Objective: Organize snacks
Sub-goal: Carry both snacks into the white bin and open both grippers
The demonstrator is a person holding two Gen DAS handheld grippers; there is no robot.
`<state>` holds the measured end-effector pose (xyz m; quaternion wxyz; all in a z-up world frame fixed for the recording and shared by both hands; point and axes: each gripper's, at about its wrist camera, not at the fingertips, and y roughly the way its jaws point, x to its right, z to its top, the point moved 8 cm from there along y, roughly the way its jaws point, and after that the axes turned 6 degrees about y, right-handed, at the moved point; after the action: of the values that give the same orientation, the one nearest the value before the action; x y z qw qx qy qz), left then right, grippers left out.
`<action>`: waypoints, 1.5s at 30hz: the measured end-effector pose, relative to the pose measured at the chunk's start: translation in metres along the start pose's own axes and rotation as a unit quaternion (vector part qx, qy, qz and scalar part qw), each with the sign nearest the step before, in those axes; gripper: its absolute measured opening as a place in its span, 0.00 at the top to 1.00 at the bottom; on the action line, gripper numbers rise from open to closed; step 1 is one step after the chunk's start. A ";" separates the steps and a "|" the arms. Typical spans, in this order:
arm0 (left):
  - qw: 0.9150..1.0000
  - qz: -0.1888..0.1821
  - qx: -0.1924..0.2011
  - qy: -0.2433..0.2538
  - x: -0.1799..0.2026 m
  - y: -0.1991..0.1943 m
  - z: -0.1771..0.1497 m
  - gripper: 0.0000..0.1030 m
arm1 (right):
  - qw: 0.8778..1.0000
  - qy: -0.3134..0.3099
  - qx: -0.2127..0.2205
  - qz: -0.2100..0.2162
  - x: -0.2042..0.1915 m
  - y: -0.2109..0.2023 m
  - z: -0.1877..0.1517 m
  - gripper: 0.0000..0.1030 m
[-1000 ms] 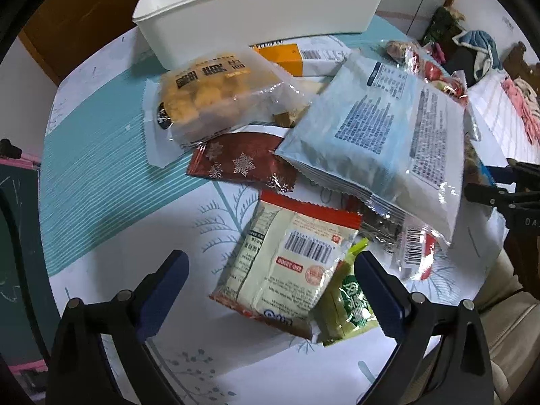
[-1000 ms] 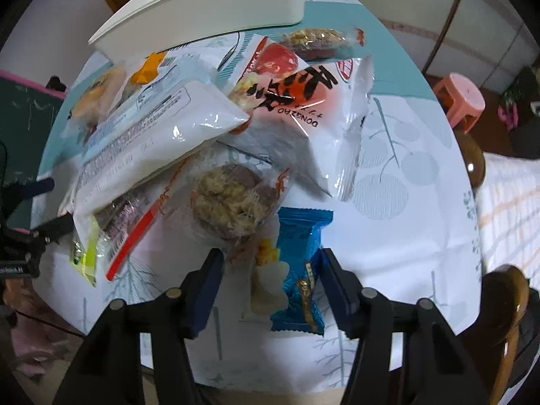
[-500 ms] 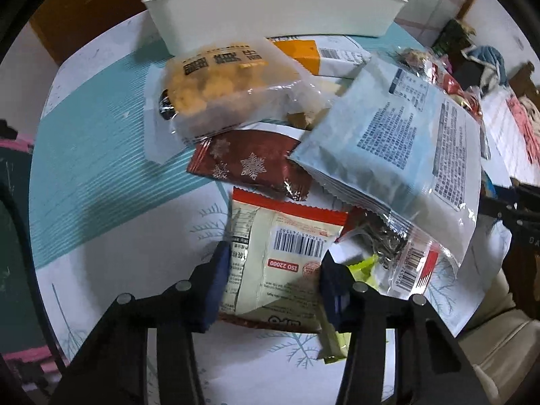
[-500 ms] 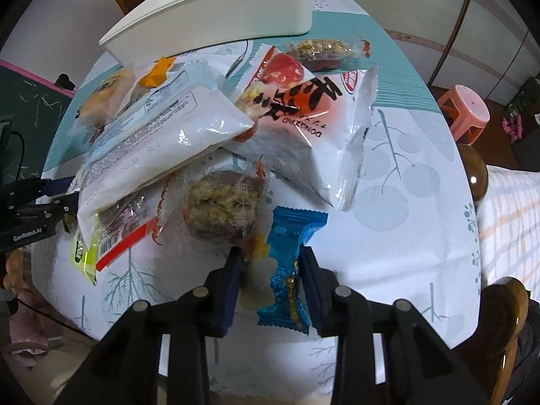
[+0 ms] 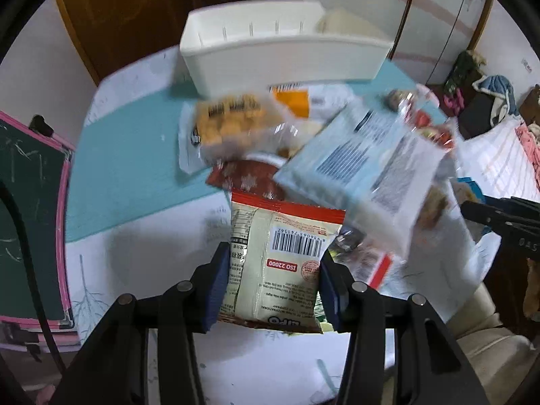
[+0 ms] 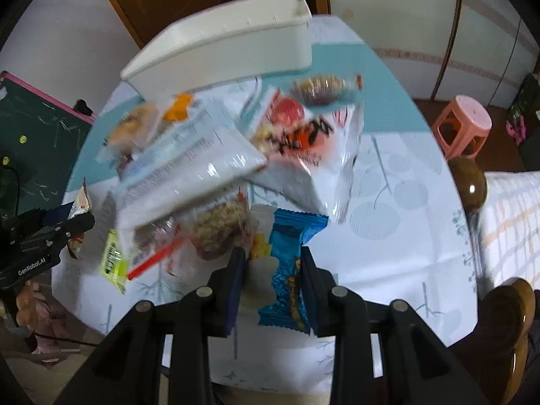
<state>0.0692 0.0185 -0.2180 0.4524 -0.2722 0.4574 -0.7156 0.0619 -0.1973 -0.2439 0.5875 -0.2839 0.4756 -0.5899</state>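
My left gripper (image 5: 273, 263) is shut on a cream snack packet (image 5: 276, 256) with a red top strip and a barcode, lifted off the table. My right gripper (image 6: 270, 266) is shut on a blue snack bar wrapper (image 6: 290, 256), also raised. A heap of snacks lies on the round table: a large pale blue bag (image 5: 361, 165), a clear bag of orange pieces (image 5: 233, 125), a dark red snowflake packet (image 5: 246, 175), a white bag with red print (image 6: 303, 141) and a clear bag of brown clusters (image 6: 219, 226). A long white bin (image 5: 283, 50) stands at the table's far side.
The table carries a teal and white cloth (image 5: 128, 168). A pink-framed chalkboard (image 5: 30, 202) stands at the left. A pink stool (image 6: 462, 125) and a wooden chair back (image 6: 506, 310) are at the right. A green packet (image 6: 113, 260) lies near the table's left edge.
Both grippers closed, the left on the cream packet and the right on the blue wrapper, then rose, so the table and bin now appear farther away.
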 end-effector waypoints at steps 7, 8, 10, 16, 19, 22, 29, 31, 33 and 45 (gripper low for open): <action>0.998 0.000 0.068 0.018 0.016 -0.050 0.034 0.55 | 0.997 -0.021 0.063 0.026 -0.019 -0.038 0.019 0.70; 0.997 -0.001 0.075 0.019 0.018 -0.056 0.038 0.55 | 0.997 -0.025 0.070 0.027 -0.021 -0.042 0.021 0.70; 0.996 -0.010 0.090 0.015 0.022 -0.067 0.047 0.55 | 0.995 -0.033 0.085 0.029 -0.027 -0.049 0.026 0.70; 0.991 -0.017 0.129 0.015 0.031 -0.096 0.069 0.55 | 0.991 -0.041 0.116 0.044 -0.037 -0.068 0.048 0.70; 0.990 -0.016 0.141 0.015 0.031 -0.105 0.081 0.55 | 0.989 -0.048 0.130 0.058 -0.048 -0.077 0.064 0.70; 0.988 -0.011 0.154 0.014 0.029 -0.116 0.095 0.54 | 0.985 -0.062 0.151 0.064 -0.060 -0.087 0.078 0.70; 0.981 0.015 0.195 0.013 0.016 -0.146 0.137 0.54 | 0.972 -0.090 0.201 0.078 -0.088 -0.112 0.121 0.70; 0.978 0.024 0.209 0.009 0.010 -0.156 0.151 0.54 | 0.969 -0.094 0.214 0.081 -0.095 -0.120 0.135 0.69; 0.975 0.028 0.222 0.004 0.005 -0.164 0.166 0.54 | 0.963 -0.097 0.236 0.084 -0.101 -0.132 0.155 0.69; 0.960 0.053 0.272 -0.020 -0.021 -0.192 0.264 0.54 | 0.934 -0.105 0.327 0.093 -0.128 -0.191 0.247 0.69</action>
<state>0.2137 -0.0371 0.0701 0.5559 -0.1284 0.2495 -0.7824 0.2205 -0.1577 0.0508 0.7470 -0.0907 0.2159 -0.6222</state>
